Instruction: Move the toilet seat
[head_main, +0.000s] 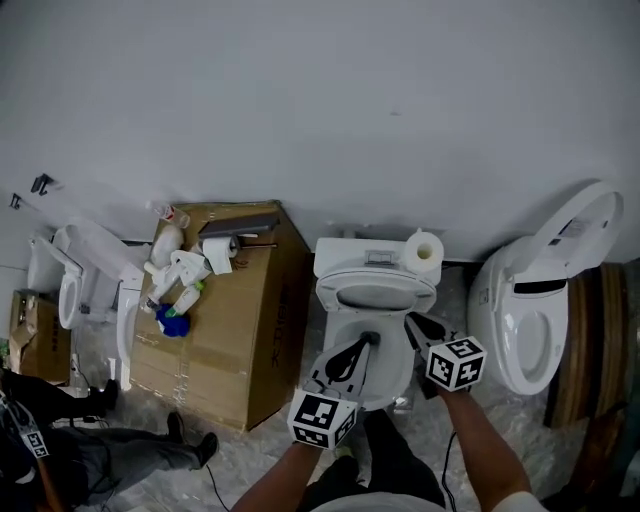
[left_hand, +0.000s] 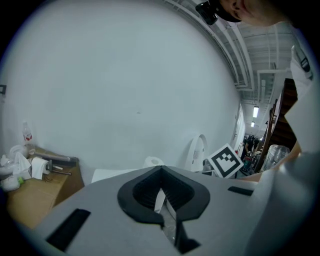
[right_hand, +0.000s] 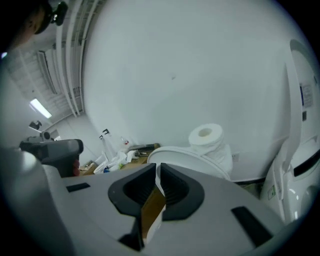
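Note:
The white toilet (head_main: 368, 375) stands against the wall, with its seat (head_main: 340, 290) as a ring in front of the cistern and a paper roll (head_main: 426, 250) on top. My left gripper (head_main: 369, 340) reaches over the bowl from the front; its jaws meet at the tips, shut, with only a white sliver showing in the slit. My right gripper (head_main: 409, 318) is at the seat's right front edge. In the right gripper view the seat (right_hand: 192, 159) lies just past the fingertips (right_hand: 172, 175). A narrow gap stays between those jaws, and nothing shows clamped in it.
A cardboard box (head_main: 250, 330) with bottles and a paper roll stands left of the toilet. A second toilet (head_main: 535, 310) with its lid up is on the right, beside wooden boards (head_main: 590, 340). Another toilet (head_main: 85, 290) stands far left. A person's legs (head_main: 130, 445) lie at the lower left.

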